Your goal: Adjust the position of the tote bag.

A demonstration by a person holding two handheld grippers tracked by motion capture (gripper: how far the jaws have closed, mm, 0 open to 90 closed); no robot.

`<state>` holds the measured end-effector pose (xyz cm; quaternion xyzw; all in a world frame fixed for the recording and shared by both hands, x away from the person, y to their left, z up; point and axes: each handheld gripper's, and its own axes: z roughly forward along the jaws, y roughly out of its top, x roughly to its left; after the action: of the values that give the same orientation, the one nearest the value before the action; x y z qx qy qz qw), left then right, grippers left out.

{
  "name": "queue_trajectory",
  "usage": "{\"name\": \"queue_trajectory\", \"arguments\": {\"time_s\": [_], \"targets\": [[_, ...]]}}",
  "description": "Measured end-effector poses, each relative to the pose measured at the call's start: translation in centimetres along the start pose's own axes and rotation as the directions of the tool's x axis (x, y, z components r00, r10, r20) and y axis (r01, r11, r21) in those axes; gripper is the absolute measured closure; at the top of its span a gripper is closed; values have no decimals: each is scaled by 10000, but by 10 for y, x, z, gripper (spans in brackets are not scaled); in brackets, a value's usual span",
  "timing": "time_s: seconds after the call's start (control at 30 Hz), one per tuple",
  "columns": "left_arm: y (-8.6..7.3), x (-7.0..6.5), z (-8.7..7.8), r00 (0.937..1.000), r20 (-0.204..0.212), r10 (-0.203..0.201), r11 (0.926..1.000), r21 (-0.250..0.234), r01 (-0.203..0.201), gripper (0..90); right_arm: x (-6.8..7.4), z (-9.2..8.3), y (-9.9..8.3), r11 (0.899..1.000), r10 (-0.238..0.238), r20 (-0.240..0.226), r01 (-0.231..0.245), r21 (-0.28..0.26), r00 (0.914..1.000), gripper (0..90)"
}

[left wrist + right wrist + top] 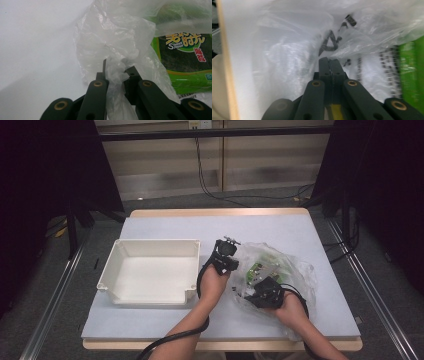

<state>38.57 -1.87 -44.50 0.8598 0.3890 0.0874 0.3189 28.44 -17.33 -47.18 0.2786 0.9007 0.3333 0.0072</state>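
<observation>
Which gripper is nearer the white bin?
Left. The left gripper sits just right of the white bin, clamping the plastic bag. The right gripper is farther right, over the bag.

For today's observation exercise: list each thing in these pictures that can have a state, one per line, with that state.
Plastic bag: crumpled, lying on the table, gripped at two places.
Snack packet: inside the bag, lying flat.
White bin: empty, upright on the table.
Left gripper: shut on a bunch of the bag.
Right gripper: shut on the bag's film.
</observation>
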Motion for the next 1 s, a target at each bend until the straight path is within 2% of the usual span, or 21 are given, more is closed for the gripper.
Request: {"name": "queue_trajectory", "arguments": {"time_s": [0.07,0.1,0.13,0.27,0.3,0.37,0.4,0.47,0.5,0.53,0.63,0.7,0.73,0.77,0.83,1.0], "targets": [[-1,0,-1,10000,-74,-8,10000,-6,8,831,0,-3,-1,9999,167,205,-167,-34,9996,895],[-1,0,-2,10000,2,21,10000,0,-21,831,-2,-6,-1,9994,240,308,-233,-250,9992,848],[-1,0,-2,10000,4,56,10000,-48,-56,831,-5,-8,-1,9977,529,385,-511,-442,9979,812],[0,0,-5,10000,-59,-14,9998,-189,13,831,-16,-20,0,9901,1177,976,-1092,-883,9882,720],[0,0,-7,9999,-99,95,9998,-159,-97,831,-19,-21,1,9880,1282,1100,-1173,-1001,9856,709],[0,0,-8,9997,-183,177,9997,-144,-180,831,-22,-24,3,9829,1622,1131,-1503,-1065,9803,671],[0,0,-9,9997,-192,128,9997,-194,-132,831,-24,-24,4,9830,1586,1273,-1445,-1129,9791,672],[-1,0,-10,9998,-163,87,9996,-261,-91,831,-25,-24,7,9875,1456,1478,-1346,-817,9782,659],[-1,0,-10,9998,-167,51,9997,-226,-55,831,-27,-23,7,9875,1449,1493,-1335,-839,9781,636],[-2,1,-10,9999,-154,49,9996,-286,-53,831,-28,-23,7,9845,1590,1358,-1467,-962,9779,631],[-2,2,-11,9998,-175,118,9996,-240,-122,830,-28,-19,10,9820,1548,1023,-1417,-1249,9826,632],[-2,2,-12,9997,-199,133,9997,-215,-137,830,-26,-14,14,9822,1521,836,-1411,-1241,9848,648],[-2,2,-11,9998,-157,96,9997,-224,-99,830,-25,-12,15,9838,1429,775,-1330,-1202,9867,688],[-2,2,-11,9997,-232,109,9998,-180,-113,830,-23,-8,17,9856,1364,698,-1283,-1101,9882,801],[-2,2,-10,9998,-207,77,9999,-115,-80,828,-20,-1,21,9905,1054,468,-1007,-933,9933,882],[-4,2,-5,9993,-369,24,10000,28,-23,828,-9,16,26,9987,375,281,-365,-357,9989,900]]}}
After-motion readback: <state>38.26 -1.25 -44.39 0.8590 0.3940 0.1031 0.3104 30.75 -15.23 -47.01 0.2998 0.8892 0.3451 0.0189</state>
